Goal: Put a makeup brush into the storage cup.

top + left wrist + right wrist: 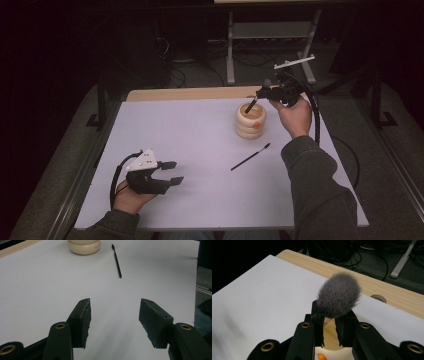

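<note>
Your right tool (pixel 261 94) pinches a big fluffy brush (pixel 339 295) just under its grey hair. The brush handle points down into the round cream pot (pixel 250 120) at the far side of the white bench (pixel 190 150). A thin black brush (pixel 250 156) lies flat on the bench, near the pot. Your left tool (pixel 172 172) rests low at the near left, spread wide with nothing in it.

The place looks like a lab or recording room. A white sheet (pixel 200 150) covers a wooden table (pixel 190 93); behind the table, tangled cables (pixel 200 60) and a grey metal stand (pixel 270 35) sit on a dark carpeted floor (pixel 390 150).
</note>
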### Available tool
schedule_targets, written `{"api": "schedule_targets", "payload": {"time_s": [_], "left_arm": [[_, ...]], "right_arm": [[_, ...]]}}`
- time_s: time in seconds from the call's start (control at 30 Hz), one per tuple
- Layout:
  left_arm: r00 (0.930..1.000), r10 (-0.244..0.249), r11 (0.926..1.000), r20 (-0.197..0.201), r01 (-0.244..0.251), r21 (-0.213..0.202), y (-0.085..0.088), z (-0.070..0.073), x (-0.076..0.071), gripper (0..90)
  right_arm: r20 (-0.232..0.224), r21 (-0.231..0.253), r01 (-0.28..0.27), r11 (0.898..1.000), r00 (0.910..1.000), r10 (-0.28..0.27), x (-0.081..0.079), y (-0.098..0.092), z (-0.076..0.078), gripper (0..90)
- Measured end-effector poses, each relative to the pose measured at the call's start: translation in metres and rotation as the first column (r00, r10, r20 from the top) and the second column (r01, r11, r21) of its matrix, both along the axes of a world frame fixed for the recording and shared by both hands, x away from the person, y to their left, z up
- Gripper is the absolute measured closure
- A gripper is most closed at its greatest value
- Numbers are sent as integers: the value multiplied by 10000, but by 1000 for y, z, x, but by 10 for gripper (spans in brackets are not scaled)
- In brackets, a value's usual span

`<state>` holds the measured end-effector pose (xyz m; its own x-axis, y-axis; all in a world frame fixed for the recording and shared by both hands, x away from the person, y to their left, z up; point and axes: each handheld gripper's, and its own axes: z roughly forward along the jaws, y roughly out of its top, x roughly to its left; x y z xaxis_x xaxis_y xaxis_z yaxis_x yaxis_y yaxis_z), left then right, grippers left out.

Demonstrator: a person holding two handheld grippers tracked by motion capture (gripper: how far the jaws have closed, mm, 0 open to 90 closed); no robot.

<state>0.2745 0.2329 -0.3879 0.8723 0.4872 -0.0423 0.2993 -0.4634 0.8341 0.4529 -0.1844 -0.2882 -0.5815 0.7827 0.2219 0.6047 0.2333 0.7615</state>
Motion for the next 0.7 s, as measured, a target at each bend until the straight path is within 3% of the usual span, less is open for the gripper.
{"api": "schedule_targets", "payload": {"time_s": [0.7], "left_arm": [[10000, -25, 10000, 61, 25, -6, 1, 2, 0, 409]], "right_arm": [[-174, -219, 36, 9998, 9998, -40, 2, 8, -12, 763]]}}
